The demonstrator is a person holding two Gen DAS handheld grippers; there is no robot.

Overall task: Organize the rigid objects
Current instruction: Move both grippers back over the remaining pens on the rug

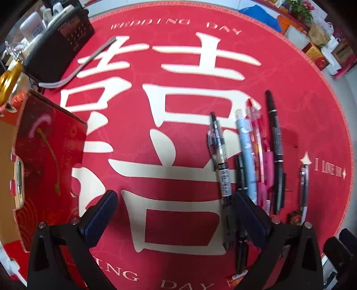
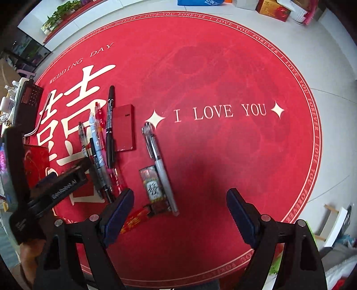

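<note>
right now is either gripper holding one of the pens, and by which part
Nothing is held. The left gripper and the right gripper both stand open above the red mat, with only mat between the pads; the pens lie untouched.

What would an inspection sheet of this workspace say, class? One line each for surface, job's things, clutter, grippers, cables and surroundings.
Surface: round red mat with cream lettering, on pale floor.
Job's things: row of pens side by side, including a black marker and a light blue pen; a clear pen apart; flat red card; small patterned box.
Clutter: red gift box, black radio at mat edge.
Grippers: left gripper open, empty; right gripper open, empty.
Cables: nothing seen.
Surroundings: potted plant, boxes, bags.
</note>
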